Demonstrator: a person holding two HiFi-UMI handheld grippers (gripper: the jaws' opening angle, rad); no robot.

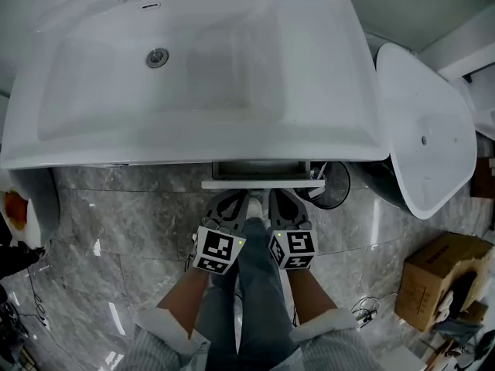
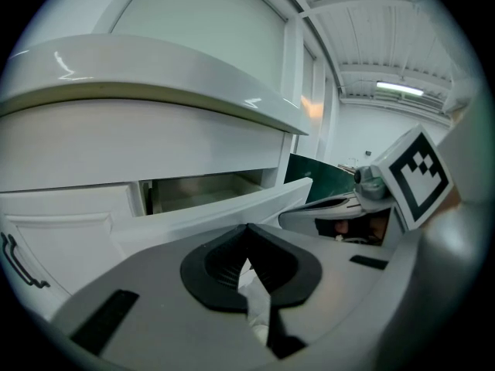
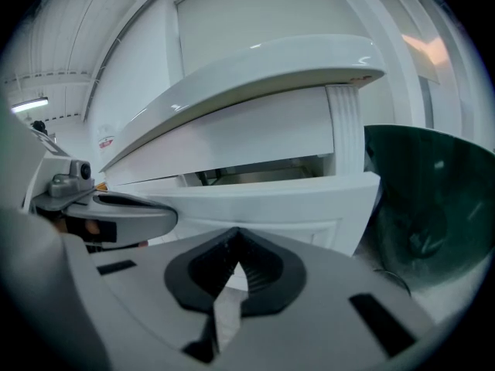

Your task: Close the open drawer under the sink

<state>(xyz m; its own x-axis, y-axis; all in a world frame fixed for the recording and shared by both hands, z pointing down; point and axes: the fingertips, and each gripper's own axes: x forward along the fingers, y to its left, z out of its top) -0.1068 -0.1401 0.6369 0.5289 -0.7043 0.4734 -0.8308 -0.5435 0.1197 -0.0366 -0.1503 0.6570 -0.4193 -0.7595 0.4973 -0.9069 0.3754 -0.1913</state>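
Note:
A white drawer (image 1: 263, 184) stands pulled out a short way under the white sink (image 1: 325, 122). Its inside shows as a dark slot (image 2: 203, 192) above the white front panel (image 3: 267, 199). My left gripper (image 1: 238, 201) and right gripper (image 1: 275, 198) sit side by side just in front of that panel, tips pointing at it. Both are shut with nothing held. In the left gripper view my left gripper's tips (image 2: 247, 230) meet below the drawer front (image 2: 232, 209), and in the right gripper view my right gripper's tips (image 3: 236, 234) do the same. I cannot tell whether they touch it.
A dark round bin (image 1: 334, 185) stands right of the drawer, also large at the right of the right gripper view (image 3: 433, 207). A white oval toilet lid (image 1: 425, 130) lies further right, a cardboard box (image 1: 441, 273) on the grey marble floor (image 1: 131, 230).

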